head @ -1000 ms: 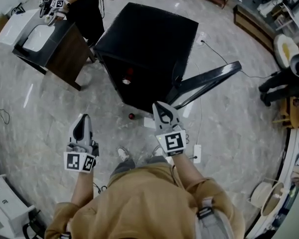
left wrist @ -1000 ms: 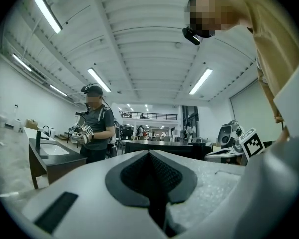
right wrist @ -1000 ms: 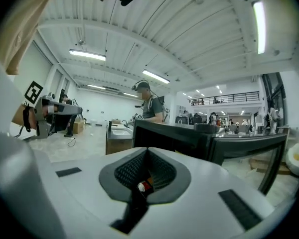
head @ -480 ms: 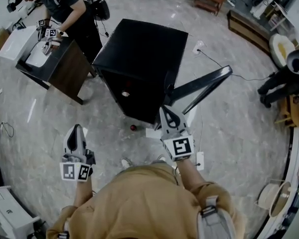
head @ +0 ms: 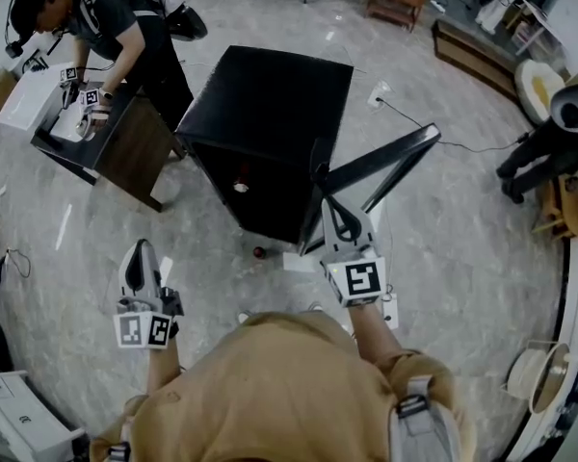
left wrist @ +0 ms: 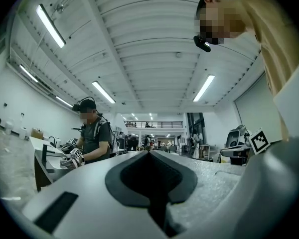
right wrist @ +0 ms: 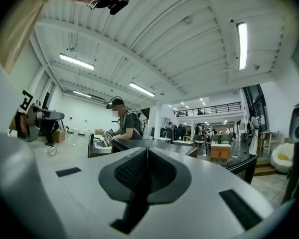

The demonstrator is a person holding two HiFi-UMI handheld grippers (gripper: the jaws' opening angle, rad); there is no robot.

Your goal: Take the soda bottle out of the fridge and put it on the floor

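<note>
The black fridge (head: 270, 104) stands on the grey floor with its door (head: 380, 162) swung open to the right. A small round red thing (head: 258, 252), perhaps the soda bottle's cap seen from above, sits on the floor just before the fridge's open front. A pale and red item (head: 241, 186) shows inside the dark fridge. My left gripper (head: 138, 248) hangs shut and empty left of the fridge front. My right gripper (head: 340, 205) is shut and empty, its tip by the door's lower edge. Both gripper views point up at the ceiling; the left gripper (left wrist: 149, 153) and right gripper (right wrist: 147, 151) hold nothing.
A person works with marker-cube grippers at a dark sink cabinet (head: 106, 133) at the far left. A cable and wall plug (head: 378, 94) lie behind the fridge. A white paper (head: 299, 261) lies by the door. Furniture lines the right side.
The fridge has slid up and away in the head view. My right gripper has shifted right toward the door, my left one a little lower. The person at the sink has come into view.
</note>
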